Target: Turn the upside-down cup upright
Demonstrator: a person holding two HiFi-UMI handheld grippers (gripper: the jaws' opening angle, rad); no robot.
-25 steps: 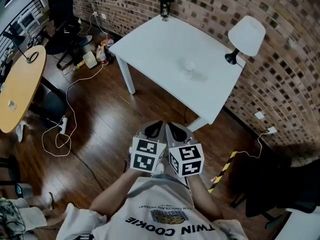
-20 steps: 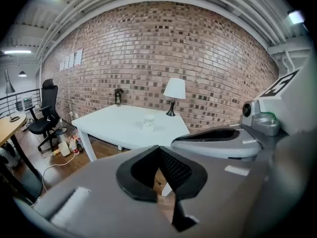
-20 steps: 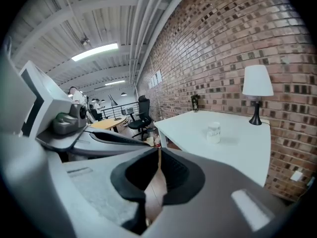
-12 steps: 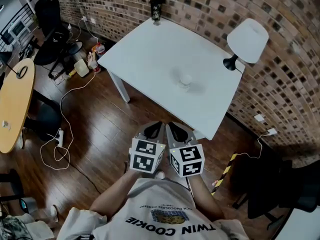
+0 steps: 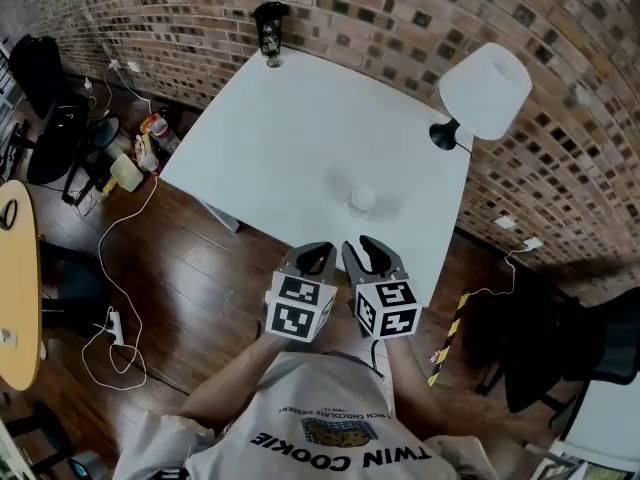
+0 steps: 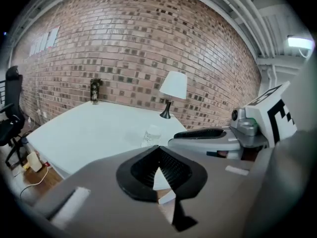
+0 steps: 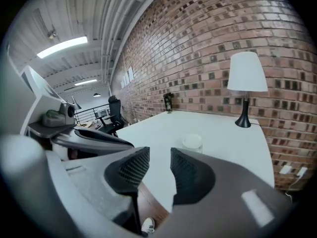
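A small clear cup (image 5: 362,200) stands upside down near the front edge of the white table (image 5: 290,118); it also shows as the cup (image 6: 151,135) and the cup (image 7: 192,143) in the gripper views. Both grippers hang side by side in the air just short of the table's front edge, pointing at the cup and apart from it. My left gripper (image 5: 315,256) is shut, its tips (image 6: 158,148) touching with nothing between. My right gripper (image 5: 368,252) has its jaws opening; the gap (image 7: 159,165) between the pads is empty.
A white-shaded lamp (image 5: 485,93) on a black base stands at the table's right rear corner. A dark bottle (image 5: 268,28) sits at the far left corner. A brick wall (image 5: 400,8) runs behind the table. Cables and bags (image 5: 130,168) lie on the wooden floor at left.
Both grippers have moved forward toward the table, which now lies closer below them. The right gripper's jaws have parted from shut. The cup has not moved.
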